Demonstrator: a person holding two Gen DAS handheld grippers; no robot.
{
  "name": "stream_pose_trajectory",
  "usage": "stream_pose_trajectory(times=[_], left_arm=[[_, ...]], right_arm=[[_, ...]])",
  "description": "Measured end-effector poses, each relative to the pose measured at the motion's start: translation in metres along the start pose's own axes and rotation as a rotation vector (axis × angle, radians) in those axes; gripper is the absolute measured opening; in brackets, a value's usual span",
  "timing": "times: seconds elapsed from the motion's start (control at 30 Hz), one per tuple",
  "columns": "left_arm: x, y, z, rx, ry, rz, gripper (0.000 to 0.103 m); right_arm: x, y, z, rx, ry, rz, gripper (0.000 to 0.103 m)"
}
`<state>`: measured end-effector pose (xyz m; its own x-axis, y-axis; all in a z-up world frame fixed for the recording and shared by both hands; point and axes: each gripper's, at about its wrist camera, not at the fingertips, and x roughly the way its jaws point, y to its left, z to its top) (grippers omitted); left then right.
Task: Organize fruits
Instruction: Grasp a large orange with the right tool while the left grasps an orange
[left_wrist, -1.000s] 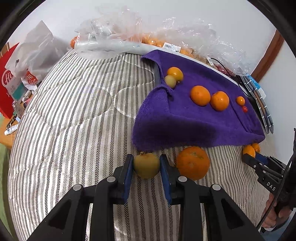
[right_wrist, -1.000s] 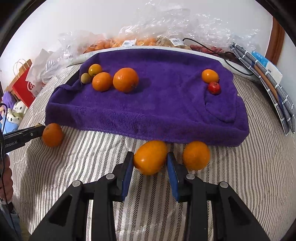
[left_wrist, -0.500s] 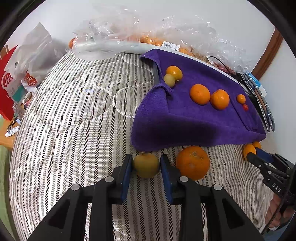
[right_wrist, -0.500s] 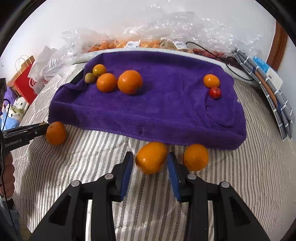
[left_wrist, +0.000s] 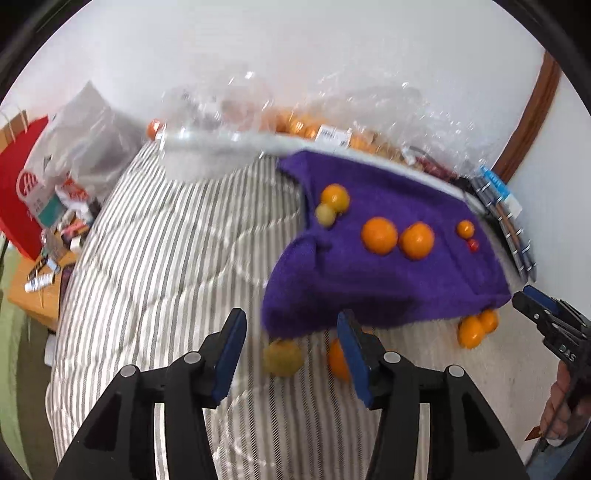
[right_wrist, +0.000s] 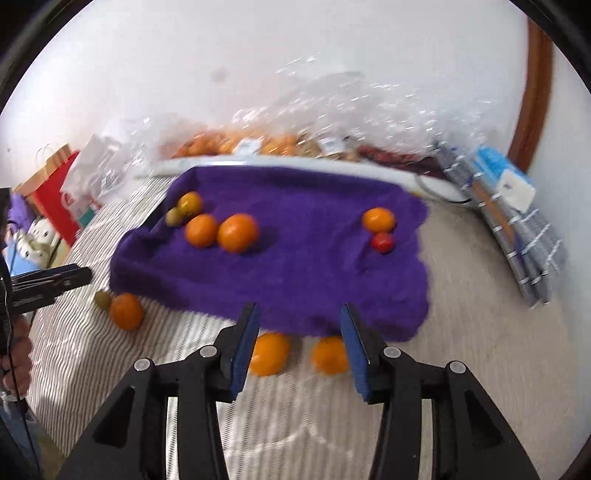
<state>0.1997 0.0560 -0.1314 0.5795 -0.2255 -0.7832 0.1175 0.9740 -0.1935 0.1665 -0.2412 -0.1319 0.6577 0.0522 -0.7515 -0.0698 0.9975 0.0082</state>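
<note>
The left gripper (left_wrist: 291, 354) stands with its jaws spread wide and nothing between them touching the pads; the yellow-green fruit (left_wrist: 283, 357) lies free on the striped bedcover (left_wrist: 155, 266), just short of the near edge of the purple towel (left_wrist: 369, 280). A large orange (left_wrist: 338, 360) sits right beside that fruit, partly hidden by the right-hand finger. The right gripper (right_wrist: 300, 349) is likewise opened wide, and two oranges rest on the cover at the towel's near edge: one (right_wrist: 269, 353) by the left pad, the other (right_wrist: 328, 355) by the right pad. Whether either pad grazes its orange is hard to say through the motion blur.

On the towel lie a small yellow-green fruit (right_wrist: 173, 217), three oranges of differing size, and, toward its far right, a small orange (right_wrist: 378, 219) with a red fruit (right_wrist: 382, 242) just beside it. Beyond the towel's far edge, clear plastic bags (right_wrist: 332, 122) of fruit are heaped against a white wall. A red paper bag (left_wrist: 18, 192) stands off the towel's left, ring-bound notebooks (right_wrist: 524, 251) off its right.

Half a second ago each gripper was closed on its fruit; both have since let go, and both cameras have pulled back from the towel.
</note>
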Motion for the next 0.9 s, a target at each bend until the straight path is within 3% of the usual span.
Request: stream_pose_trajectory(times=[0.23,0.4,0.7,0.9], left_arm=[[0.017,-0.032,0.034,0.045,-0.023,-0.036,0.050],[0.040,-0.047,0.053,0.068,-0.004,-0.039,0.048],[0.044,-0.011,0.062,0.043,-0.013,0.049,0.048],[0.044,0.013,0.063,0.025,-0.014,0.061,0.048]], right_arm=[[0.006,-0.038,0.013,0.065,-0.012,-0.045,0.045],[0.021,-0.044,0.020,0.086,-0.013,-0.017,0.045],[0.074,0.017,0.042,-0.013,0.012,0.157,0.045],[0.104,0.046,0.054,-0.052,0.048,0.202,0.045]])
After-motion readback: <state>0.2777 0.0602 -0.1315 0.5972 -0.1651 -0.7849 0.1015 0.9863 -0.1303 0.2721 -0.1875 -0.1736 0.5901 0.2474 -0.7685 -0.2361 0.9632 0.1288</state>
